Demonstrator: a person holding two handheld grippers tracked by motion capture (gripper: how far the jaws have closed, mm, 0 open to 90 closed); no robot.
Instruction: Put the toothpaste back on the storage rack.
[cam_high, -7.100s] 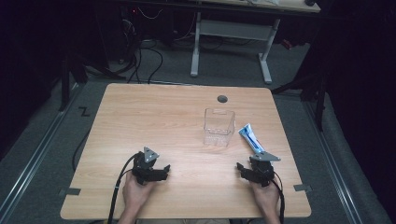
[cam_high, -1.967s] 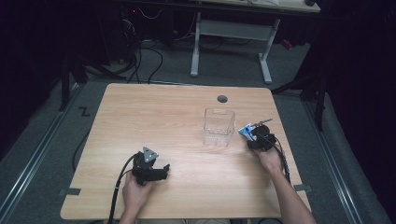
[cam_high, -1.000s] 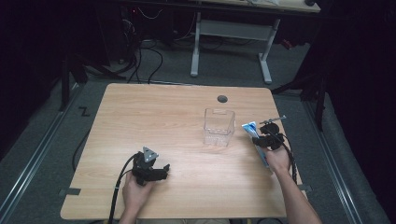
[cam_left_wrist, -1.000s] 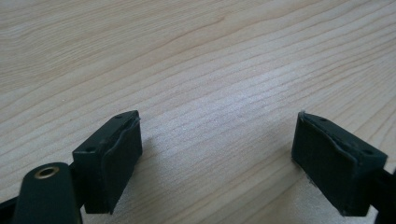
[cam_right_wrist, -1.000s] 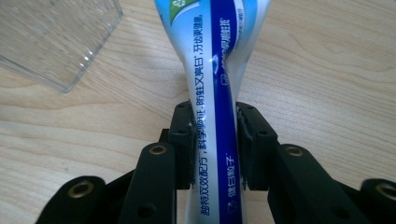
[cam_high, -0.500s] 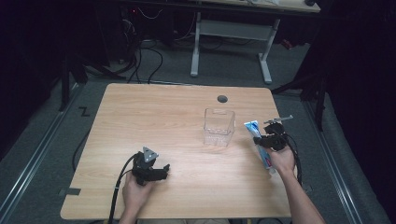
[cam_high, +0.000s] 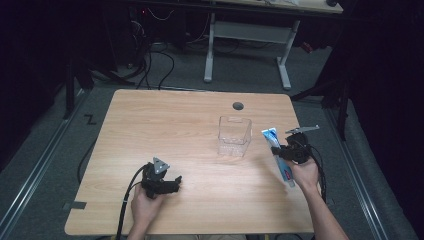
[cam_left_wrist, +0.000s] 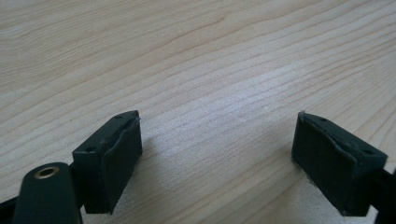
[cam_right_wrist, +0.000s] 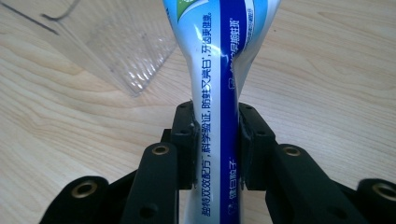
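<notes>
the toothpaste tube (cam_high: 278, 150) is pinched at mid-length by the jaws of the right gripper (cam_high: 283, 151) and is held just above the table (cam_high: 165, 125), to the right of the clear plastic container (cam_high: 234, 136) — near it but apart. the pick-up is judged done; what appears to be left is the carry over the container's open top and the release inside, since the container is seen empty. the tube's long axis runs roughly from the person's side toward the far edge, its flat crimped end pointed away and slightly left, the other end hidden near the hand. the left gripper (cam_high: 161, 181) is rested low over bare wood — its jaws are spread with nothing between them.
</notes>
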